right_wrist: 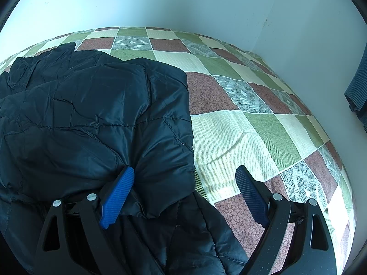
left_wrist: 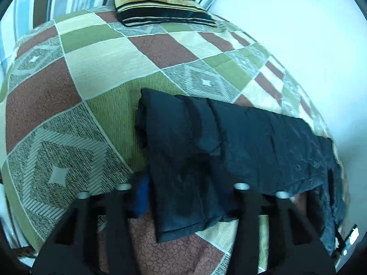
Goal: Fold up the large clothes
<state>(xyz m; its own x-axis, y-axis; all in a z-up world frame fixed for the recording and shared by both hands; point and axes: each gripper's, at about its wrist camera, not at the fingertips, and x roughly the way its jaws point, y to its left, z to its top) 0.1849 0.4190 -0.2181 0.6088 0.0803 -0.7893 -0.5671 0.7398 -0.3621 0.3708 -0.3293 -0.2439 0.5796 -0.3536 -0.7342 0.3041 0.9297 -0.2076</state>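
Your left gripper (left_wrist: 183, 197) was clenched on a folded end of the dark jacket (left_wrist: 229, 137) lying on the patchwork bedspread (left_wrist: 103, 80); your right gripper (right_wrist: 185, 192) stood released astride its edge. The slick fabric could slip and unfold. The striped cushion (left_wrist: 160, 2) lay well apart.

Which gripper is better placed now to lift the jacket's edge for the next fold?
Left, probably: the left gripper seems closed on a jacket fold. The right gripper stands open, one pad over bare bedcover.
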